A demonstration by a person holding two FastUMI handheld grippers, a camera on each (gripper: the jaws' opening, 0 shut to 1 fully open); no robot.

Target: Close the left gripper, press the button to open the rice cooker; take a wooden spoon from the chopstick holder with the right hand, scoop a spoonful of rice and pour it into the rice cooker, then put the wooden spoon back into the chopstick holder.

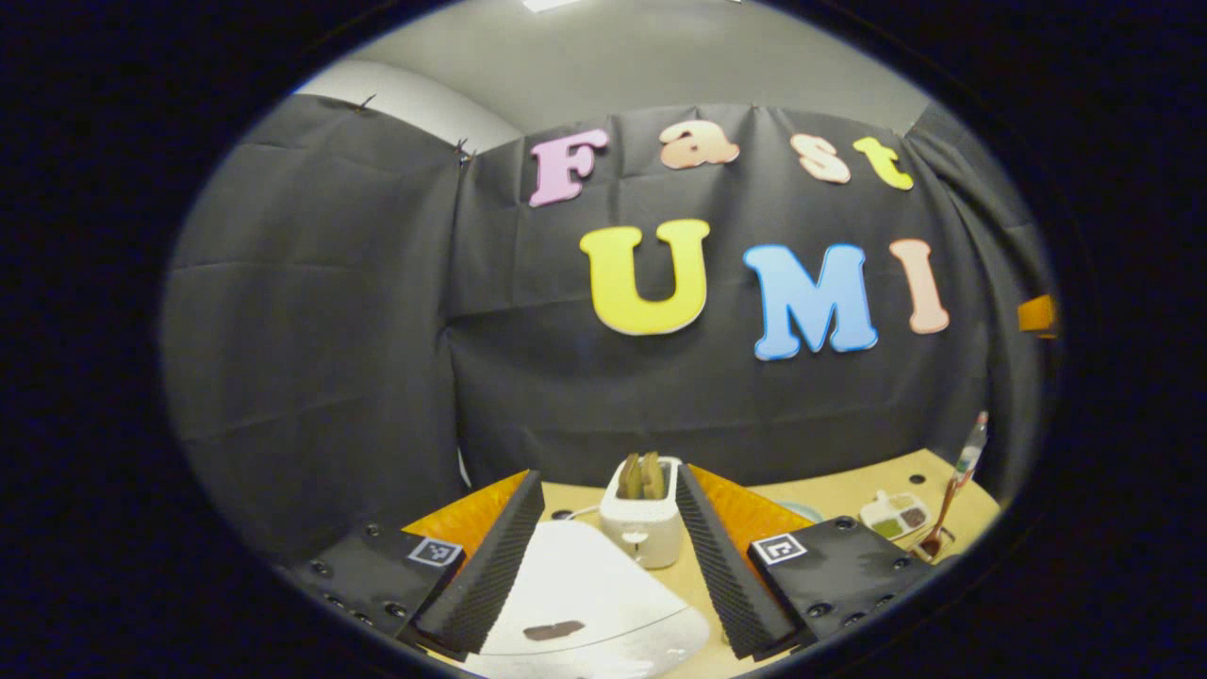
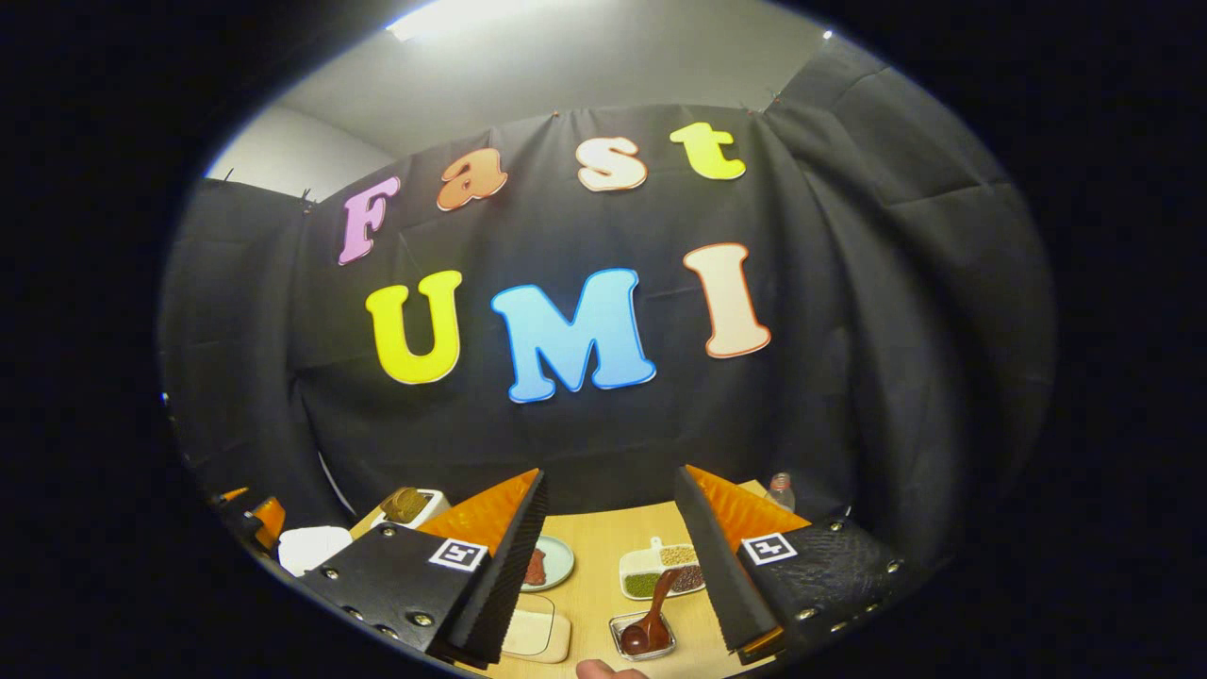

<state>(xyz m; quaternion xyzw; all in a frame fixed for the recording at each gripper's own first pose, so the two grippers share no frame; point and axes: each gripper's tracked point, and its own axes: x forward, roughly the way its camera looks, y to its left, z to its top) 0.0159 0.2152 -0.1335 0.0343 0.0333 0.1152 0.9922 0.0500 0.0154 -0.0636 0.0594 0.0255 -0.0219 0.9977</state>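
Note:
In the left gripper view my left gripper (image 1: pixel 608 486) stands open above the white rice cooker (image 1: pixel 585 604), whose lid is down and carries a dark button (image 1: pixel 553 629). The brown wooden spoon (image 1: pixel 938 530) leans at the table's far right. In the right gripper view my right gripper (image 2: pixel 610 483) is open and holds nothing. The wooden spoon (image 2: pixel 653 618) stands bowl-down in a small metal holder (image 2: pixel 622 630) just ahead, between the fingers. Behind it lies a white divided dish (image 2: pixel 627 566) with grains. The rice cooker (image 2: pixel 311 547) shows at the far left, beside the other gripper's orange finger (image 2: pixel 262 517).
A white toaster (image 1: pixel 644 528) with bread slices stands behind the cooker. A small plate (image 2: pixel 556 561) with something red and a cream lidded box (image 2: pixel 533 634) lie on the wooden table (image 2: pixel 594 585). A clear bottle (image 2: pixel 781 490) stands at the back right. A fingertip (image 2: pixel 599 670) shows at the bottom edge.

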